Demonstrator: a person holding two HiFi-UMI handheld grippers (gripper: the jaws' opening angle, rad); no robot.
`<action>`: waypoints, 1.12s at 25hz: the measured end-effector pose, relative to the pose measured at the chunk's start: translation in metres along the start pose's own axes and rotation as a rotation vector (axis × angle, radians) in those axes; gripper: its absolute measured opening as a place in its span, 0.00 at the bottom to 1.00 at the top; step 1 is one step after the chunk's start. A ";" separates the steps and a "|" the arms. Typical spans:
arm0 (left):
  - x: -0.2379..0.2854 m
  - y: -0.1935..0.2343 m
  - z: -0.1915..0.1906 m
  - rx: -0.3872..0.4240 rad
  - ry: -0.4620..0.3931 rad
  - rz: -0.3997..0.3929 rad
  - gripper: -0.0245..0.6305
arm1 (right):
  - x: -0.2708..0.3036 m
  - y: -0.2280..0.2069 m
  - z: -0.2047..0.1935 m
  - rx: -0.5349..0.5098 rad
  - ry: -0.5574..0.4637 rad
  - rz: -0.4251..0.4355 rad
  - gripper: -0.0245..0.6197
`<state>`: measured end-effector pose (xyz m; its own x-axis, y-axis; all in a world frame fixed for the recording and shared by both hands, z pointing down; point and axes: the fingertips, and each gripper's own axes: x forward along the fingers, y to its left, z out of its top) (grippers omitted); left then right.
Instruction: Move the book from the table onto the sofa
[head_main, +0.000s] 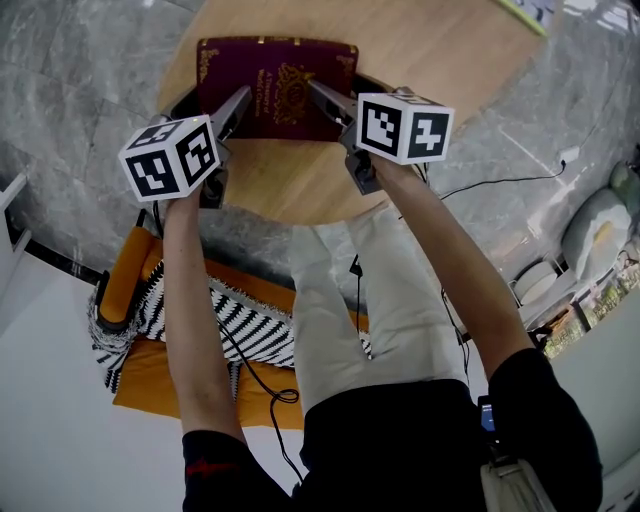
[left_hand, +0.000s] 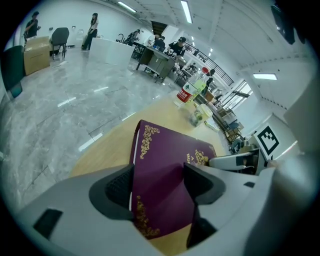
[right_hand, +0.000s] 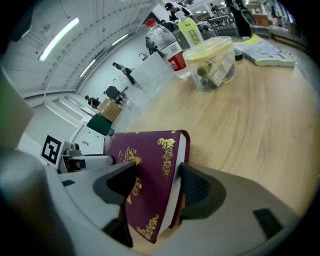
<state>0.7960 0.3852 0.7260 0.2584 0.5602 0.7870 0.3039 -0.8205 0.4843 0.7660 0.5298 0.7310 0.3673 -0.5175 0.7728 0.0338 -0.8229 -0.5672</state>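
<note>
Round table (head_main: 300, 190) of pale wood in front of me, standing on a grey marble floor (head_main: 80, 100). A maroon book (head_main: 275, 85) with gold ornament sits toward my edge of the table. Toward the far edge stand a clear tub (right_hand: 210, 62) with a yellow lid, a water bottle (right_hand: 165, 47), a green bottle (right_hand: 189, 31) and a booklet (right_hand: 265, 50)
</note>
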 end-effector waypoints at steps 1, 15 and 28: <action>-0.001 -0.002 0.000 0.003 -0.003 0.002 0.53 | -0.002 0.000 0.001 -0.012 -0.001 0.000 0.49; -0.032 -0.022 0.006 -0.020 -0.045 0.018 0.52 | -0.031 0.021 0.016 -0.110 -0.019 0.011 0.49; -0.100 -0.066 0.049 0.023 -0.183 0.059 0.52 | -0.096 0.072 0.063 -0.268 -0.086 0.039 0.49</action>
<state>0.7951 0.3886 0.5963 0.4379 0.5241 0.7305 0.3037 -0.8510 0.4285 0.7919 0.5346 0.5983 0.4413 -0.5380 0.7182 -0.2248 -0.8411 -0.4919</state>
